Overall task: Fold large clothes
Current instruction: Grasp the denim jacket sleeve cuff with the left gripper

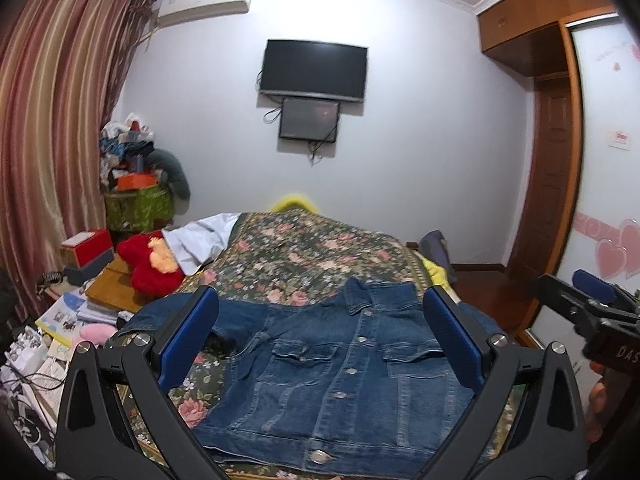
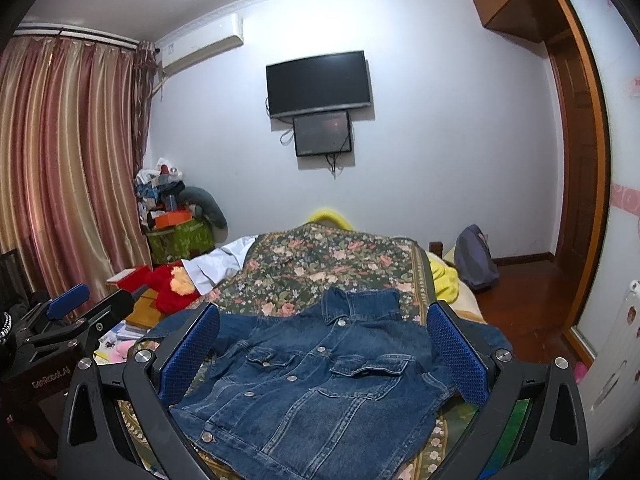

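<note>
A blue denim jacket (image 1: 344, 376) lies front up and buttoned on the flowered bedspread (image 1: 304, 252), collar toward the far wall. My left gripper (image 1: 320, 320) hovers above its near half, open wide, nothing between the blue pads. In the right wrist view the same jacket (image 2: 320, 376) lies spread under my right gripper (image 2: 324, 336), also open and empty. Both sleeves run outward behind the fingers and are partly hidden. The right gripper's body (image 1: 592, 312) shows at the right edge of the left wrist view; the left gripper's body (image 2: 68, 320) shows at the left edge of the right wrist view.
A red plush toy (image 1: 148, 260) and a white cloth (image 1: 200, 240) lie at the bed's left side. Books and clutter (image 1: 60, 320) crowd a low surface on the left. A yellow blanket (image 2: 444, 276) and a grey bag (image 2: 476, 256) sit to the right. Curtains (image 1: 48, 120) hang left.
</note>
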A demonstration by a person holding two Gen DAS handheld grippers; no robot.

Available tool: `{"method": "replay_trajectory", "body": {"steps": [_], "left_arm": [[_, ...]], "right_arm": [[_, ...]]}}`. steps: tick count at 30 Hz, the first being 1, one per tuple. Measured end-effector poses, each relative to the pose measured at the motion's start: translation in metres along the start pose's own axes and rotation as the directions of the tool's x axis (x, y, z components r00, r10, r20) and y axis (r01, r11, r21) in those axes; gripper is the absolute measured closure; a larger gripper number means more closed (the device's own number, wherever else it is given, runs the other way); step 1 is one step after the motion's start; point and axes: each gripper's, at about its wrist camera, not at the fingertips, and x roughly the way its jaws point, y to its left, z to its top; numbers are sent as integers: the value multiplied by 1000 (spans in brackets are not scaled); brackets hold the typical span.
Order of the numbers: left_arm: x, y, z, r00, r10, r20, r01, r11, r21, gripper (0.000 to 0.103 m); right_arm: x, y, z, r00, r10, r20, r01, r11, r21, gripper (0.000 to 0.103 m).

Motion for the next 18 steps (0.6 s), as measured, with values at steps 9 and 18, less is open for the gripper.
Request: {"method": "replay_trajectory", "body": {"steps": [9, 18], "left_arm": [[78, 79, 5, 986, 131, -99, -139, 987, -81, 0], [162, 187, -15, 917, 275, -289, -320, 940, -121, 0]], "right_arm": [[83, 1, 11, 997, -6, -81, 6, 1000, -3, 0], [193, 16, 29, 989, 6, -147, -17, 997, -72, 0]]}}
